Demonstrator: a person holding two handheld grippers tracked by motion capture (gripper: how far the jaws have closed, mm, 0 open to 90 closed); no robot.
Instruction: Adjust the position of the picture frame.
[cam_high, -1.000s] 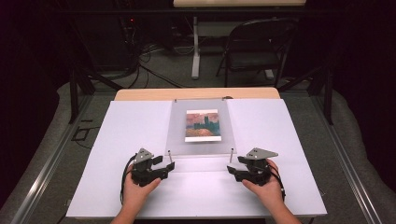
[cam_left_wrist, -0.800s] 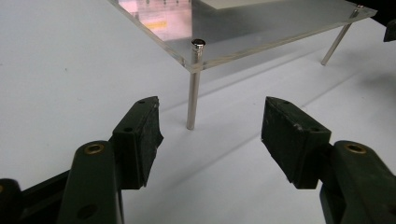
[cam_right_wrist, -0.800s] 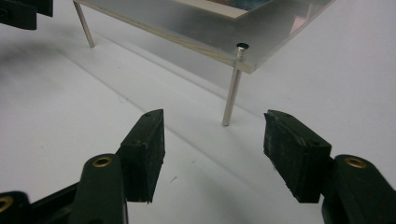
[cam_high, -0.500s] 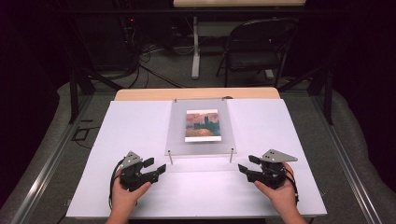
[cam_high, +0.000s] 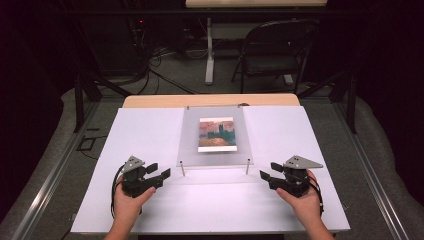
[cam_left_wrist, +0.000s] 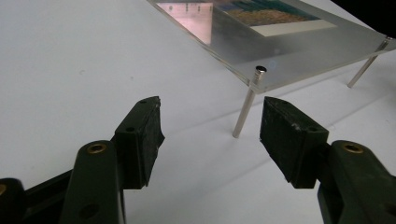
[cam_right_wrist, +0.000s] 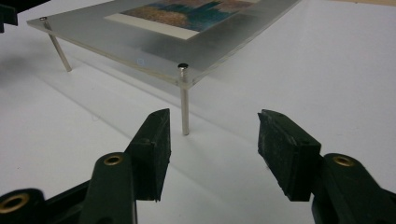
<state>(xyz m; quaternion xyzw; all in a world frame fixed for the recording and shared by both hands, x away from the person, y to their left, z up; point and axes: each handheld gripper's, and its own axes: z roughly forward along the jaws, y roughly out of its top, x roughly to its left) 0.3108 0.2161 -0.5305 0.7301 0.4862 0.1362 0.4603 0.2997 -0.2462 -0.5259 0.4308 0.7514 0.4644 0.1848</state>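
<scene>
So, acrylic frame (cam_high: 215, 136) w/ picture stands on thin legs mid-table (cam_high: 150, 130). Left gripper (cam_high: 161, 172) open, empty; right gripper (cam_high: 266, 176) empty, jaws just been closing, prob. still apart.

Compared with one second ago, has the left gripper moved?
Yes. The left gripper has drawn back outward, leftward and away from the clear acrylic frame's near-left leg.

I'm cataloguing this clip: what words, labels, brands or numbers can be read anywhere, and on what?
None can be read.
The picture under the clear acrylic frame is a painted scene with a pale border; no caption or signature is legible.
The left gripper and right gripper bear no markings on their fingers.
The white table carries no print.
</scene>
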